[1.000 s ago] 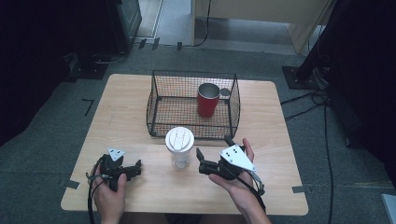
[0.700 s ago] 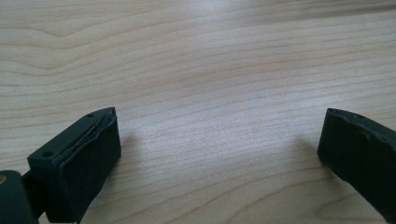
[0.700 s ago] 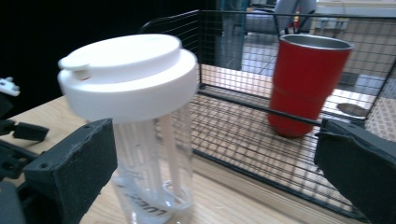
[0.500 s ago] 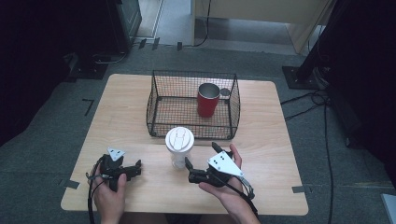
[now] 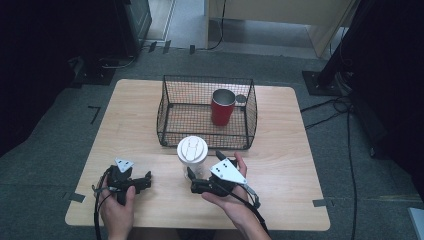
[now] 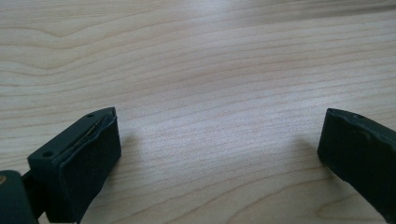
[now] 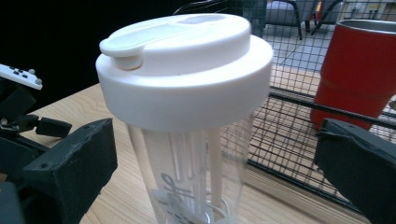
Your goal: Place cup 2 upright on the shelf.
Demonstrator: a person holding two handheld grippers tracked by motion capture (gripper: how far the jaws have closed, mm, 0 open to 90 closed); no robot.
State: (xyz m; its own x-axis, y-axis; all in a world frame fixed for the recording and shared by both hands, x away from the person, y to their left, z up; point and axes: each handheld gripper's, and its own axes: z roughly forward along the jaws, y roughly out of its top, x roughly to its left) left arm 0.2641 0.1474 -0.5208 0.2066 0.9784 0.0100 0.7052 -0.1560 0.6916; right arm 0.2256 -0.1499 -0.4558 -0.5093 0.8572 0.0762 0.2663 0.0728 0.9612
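Observation:
A clear tumbler with a white lid (image 5: 192, 149) stands upright on the wooden table (image 5: 280, 165), just in front of a wire basket. My right gripper (image 5: 202, 170) is open at the tumbler's right side. In the right gripper view the tumbler (image 7: 187, 74) stands between the two spread jaws of the right gripper (image 7: 215, 158), and neither pad visibly touches it. My left gripper (image 5: 146, 181) rests low over the table at the front left. It is open, and the left gripper view has bare wood between the jaws of the left gripper (image 6: 219, 149).
The black wire basket (image 5: 165, 100) stands at mid table and holds an upright red metal cup (image 5: 222, 106). In the right gripper view the red cup (image 7: 357, 70) is behind the mesh (image 7: 285, 135), and the left gripper (image 7: 23, 116) lies at the far left.
My right gripper has moved left and closer to the tumbler, so its jaws now stand on either side of it. The left gripper and the tumbler have stayed put.

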